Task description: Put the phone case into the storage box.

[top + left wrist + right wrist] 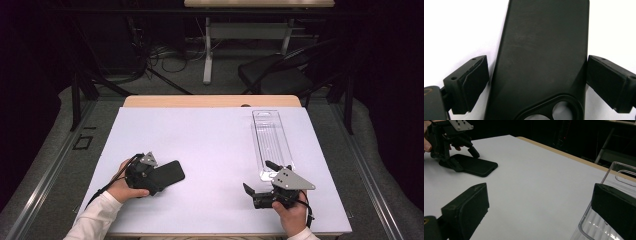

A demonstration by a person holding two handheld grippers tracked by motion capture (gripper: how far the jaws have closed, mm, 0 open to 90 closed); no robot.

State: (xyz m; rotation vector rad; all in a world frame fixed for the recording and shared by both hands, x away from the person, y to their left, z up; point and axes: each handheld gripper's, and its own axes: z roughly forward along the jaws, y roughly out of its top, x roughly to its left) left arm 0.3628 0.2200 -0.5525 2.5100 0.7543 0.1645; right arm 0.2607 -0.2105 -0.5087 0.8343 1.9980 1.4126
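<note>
Bright light from above is washing out the white table point(454, 25) beside the fingers point(471, 82); background is staying dim.

Wide bare table point(215, 145) between phone case point(167, 175) and clear plastic tray point(271, 140), the 2 obstacles.

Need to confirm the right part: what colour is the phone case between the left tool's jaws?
Matte black phone case, clearest in the left gripper view.

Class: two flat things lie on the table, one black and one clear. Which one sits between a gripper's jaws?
The black phone case, straddled by the open left gripper; the clear plastic package lies beside the right gripper.
</note>
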